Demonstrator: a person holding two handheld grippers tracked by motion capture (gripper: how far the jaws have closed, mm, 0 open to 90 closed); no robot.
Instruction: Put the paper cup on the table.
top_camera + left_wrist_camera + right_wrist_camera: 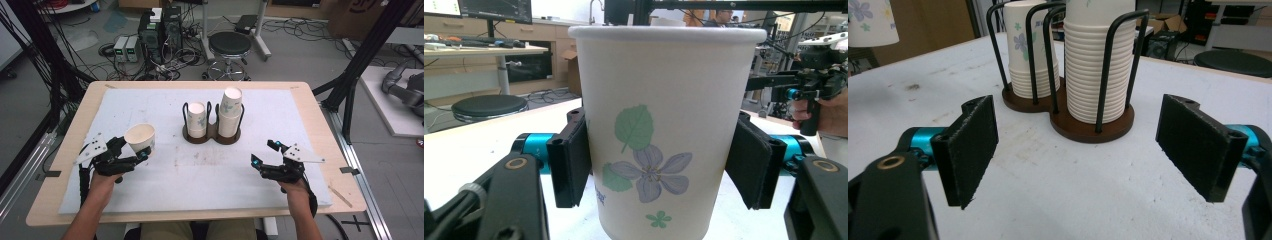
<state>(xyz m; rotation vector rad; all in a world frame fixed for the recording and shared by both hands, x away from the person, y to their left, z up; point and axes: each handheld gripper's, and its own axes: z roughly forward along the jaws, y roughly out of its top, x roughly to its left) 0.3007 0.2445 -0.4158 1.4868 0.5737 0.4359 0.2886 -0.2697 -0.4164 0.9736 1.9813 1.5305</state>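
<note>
Left tongs [141, 152] pinched the paper cup [140, 138] by its sides to keep it upright, right tongs [265, 152] sat wide open near the cup rack [212, 134].

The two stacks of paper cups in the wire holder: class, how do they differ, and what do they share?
The right stack rises above the holder's wire loops; the left stack ends about level with them. In the right gripper view the right stack shows many nested rims, the left stack fewer. Both stand upright on the brown holder base and bear the flower print.
</note>
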